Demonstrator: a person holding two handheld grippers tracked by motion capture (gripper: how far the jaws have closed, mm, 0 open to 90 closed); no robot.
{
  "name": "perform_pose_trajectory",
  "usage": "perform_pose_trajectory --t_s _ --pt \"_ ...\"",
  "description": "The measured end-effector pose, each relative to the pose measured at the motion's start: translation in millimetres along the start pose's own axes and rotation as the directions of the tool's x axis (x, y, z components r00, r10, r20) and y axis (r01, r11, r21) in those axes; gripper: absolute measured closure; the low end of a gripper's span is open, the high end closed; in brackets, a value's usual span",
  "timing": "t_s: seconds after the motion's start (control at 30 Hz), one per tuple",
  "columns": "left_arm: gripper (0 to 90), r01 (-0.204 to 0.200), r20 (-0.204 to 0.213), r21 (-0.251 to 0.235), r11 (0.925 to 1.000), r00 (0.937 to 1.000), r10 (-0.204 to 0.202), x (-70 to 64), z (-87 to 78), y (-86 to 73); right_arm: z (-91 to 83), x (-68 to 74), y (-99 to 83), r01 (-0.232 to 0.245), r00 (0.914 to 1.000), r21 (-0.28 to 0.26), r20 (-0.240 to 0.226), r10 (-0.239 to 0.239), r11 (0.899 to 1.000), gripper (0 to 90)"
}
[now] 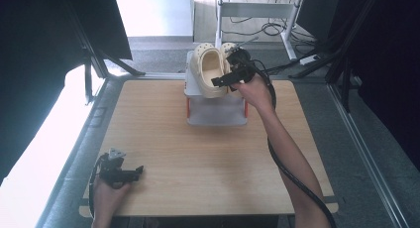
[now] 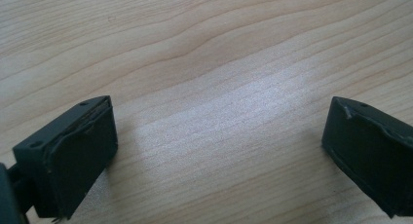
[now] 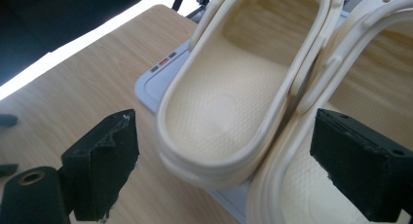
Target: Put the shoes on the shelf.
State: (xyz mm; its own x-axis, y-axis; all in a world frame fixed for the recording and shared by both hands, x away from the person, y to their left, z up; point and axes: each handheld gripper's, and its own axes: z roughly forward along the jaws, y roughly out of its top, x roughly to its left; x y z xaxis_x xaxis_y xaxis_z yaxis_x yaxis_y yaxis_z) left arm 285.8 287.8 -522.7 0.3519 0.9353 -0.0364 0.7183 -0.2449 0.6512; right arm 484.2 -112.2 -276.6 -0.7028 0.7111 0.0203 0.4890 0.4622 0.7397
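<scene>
Your right gripper (image 1: 233,79) is wide open with nothing held, its jaws either side of the near clog (image 3: 243,87)'s heel rim. The pair of cream clogs (image 1: 214,67) sits side by side, touching, on the grey rack (image 1: 218,114) at the table (image 1: 208,158)'s far edge. Likely light, flexible foam: expect the wall to give, so pinch the thick heel rim. Smooth outside, textured footbed, vent holes at the toe. Your left gripper (image 1: 121,172) rests wide open and empty on the table.

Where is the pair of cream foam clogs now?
In the high view, the cream foam clogs sit on the grey rack at the table's far edge, beside the right gripper.
</scene>
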Motion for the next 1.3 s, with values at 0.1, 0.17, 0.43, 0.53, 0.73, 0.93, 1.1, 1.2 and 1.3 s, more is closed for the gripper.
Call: perform_pose_trajectory --t_s 0.1,0.17,0.43,0.53,0.73,0.93,1.1,1.2,1.3 --pt "0.0 0.000 -0.006 -0.006 1.0000 1.0000 0.000 -0.3 0.5 -0.2 -6.7 2.6 -8.2 0.018 0.9997 -0.014 -0.018 -0.018 1.000 9.8" --pt "0.0 0.000 -0.006 -0.005 1.0000 1.0000 0.000 -0.3 0.5 -0.2 -10.1 3.7 -13.2 0.031 0.9992 -0.012 -0.024 -0.031 0.999 9.8" --pt "0.0 -0.002 -0.006 -0.003 1.0000 1.0000 0.002 -0.1 0.3 -0.1 -30.9 8.6 -39.0 0.055 0.9967 -0.033 -0.059 -0.057 0.998 9.8" --pt "0.0 -0.002 -0.006 -0.003 1.0000 1.0000 0.002 -0.1 0.3 -0.1 -37.8 10.6 -48.2 0.058 0.9958 -0.035 -0.069 -0.060 0.998 9.9" --pt "0.0 -0.002 -0.006 -0.003 1.0000 1.0000 0.002 -0.1 0.3 -0.1 -48.8 12.9 -69.0 0.071 0.9936 -0.041 -0.085 -0.074 0.997 10.0" --pt "0.0 0.000 -0.008 -0.004 1.0000 1.0000 0.000 -0.5 0.4 -0.1 -54.5 12.2 -91.0 0.073 0.9922 -0.049 -0.098 -0.077 0.996 10.2" --pt "0.0 0.001 -0.009 -0.003 1.0000 1.0000 -0.002 -0.7 0.4 -0.1 -57.8 10.6 -105.8 0.070 0.9922 -0.055 -0.099 -0.076 0.996 10.5" --pt "0.0 0.001 -0.009 -0.003 1.0000 1.0000 -0.001 -0.7 0.4 -0.1 -58.9 9.0 -115.0 0.068 0.9928 -0.058 -0.095 -0.073 0.996 10.7" --pt "0.0 0.002 -0.010 -0.003 1.0000 1.0000 -0.002 -0.8 0.4 -0.1 -59.0 7.6 -122.7 0.069 0.9931 -0.059 -0.091 -0.074 0.996 10.8"
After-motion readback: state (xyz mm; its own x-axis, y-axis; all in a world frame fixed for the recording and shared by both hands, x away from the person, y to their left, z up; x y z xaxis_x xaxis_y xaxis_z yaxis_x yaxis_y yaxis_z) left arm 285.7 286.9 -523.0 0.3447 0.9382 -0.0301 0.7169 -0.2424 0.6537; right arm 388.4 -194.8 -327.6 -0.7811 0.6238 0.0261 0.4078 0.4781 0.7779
